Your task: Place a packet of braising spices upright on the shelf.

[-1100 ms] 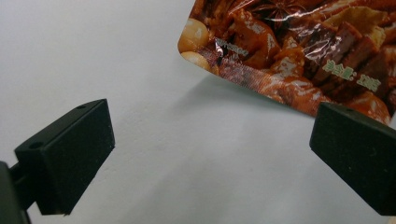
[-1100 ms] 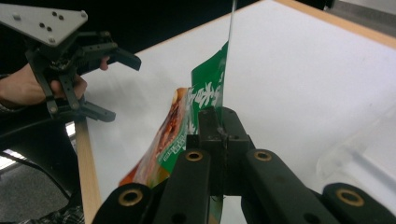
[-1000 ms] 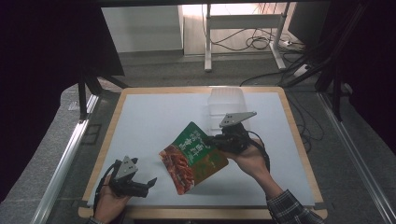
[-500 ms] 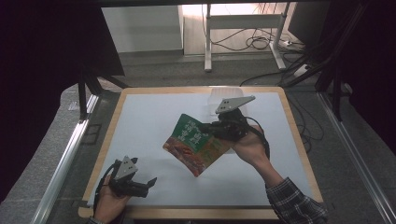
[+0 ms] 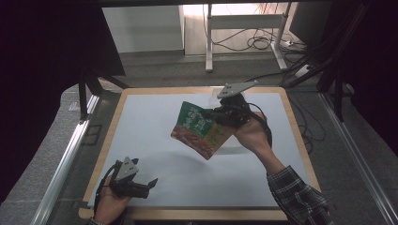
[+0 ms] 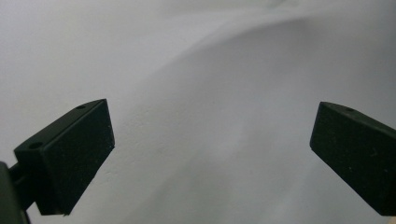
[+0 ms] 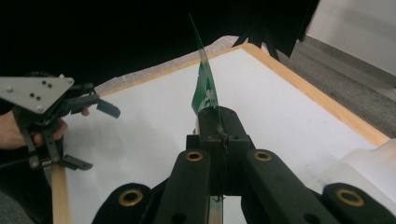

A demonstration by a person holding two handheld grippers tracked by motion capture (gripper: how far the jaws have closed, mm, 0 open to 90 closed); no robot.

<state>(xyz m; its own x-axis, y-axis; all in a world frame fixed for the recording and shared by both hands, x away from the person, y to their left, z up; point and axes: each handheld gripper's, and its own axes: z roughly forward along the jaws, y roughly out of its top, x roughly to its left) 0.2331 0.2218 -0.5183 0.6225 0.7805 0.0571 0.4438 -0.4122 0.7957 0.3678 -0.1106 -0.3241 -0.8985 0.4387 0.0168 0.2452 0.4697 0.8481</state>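
a: where's the packet (image 5: 201, 129)?
b: above the white table (image 5: 155, 126), tilted, long axis slanting from upper left to lower right. right gripper (image 5: 212, 114) clamped on its edge.
a: writing?
b: too small to read.
a: left gripper (image 5: 151, 183)?
b: low at the near edge, jaws apart, holding nothing.

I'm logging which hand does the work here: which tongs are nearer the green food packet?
The right. The right tongs are shut on the green food packet, holding it above the table. The left tongs hang open near the table's front left corner, well apart from it.
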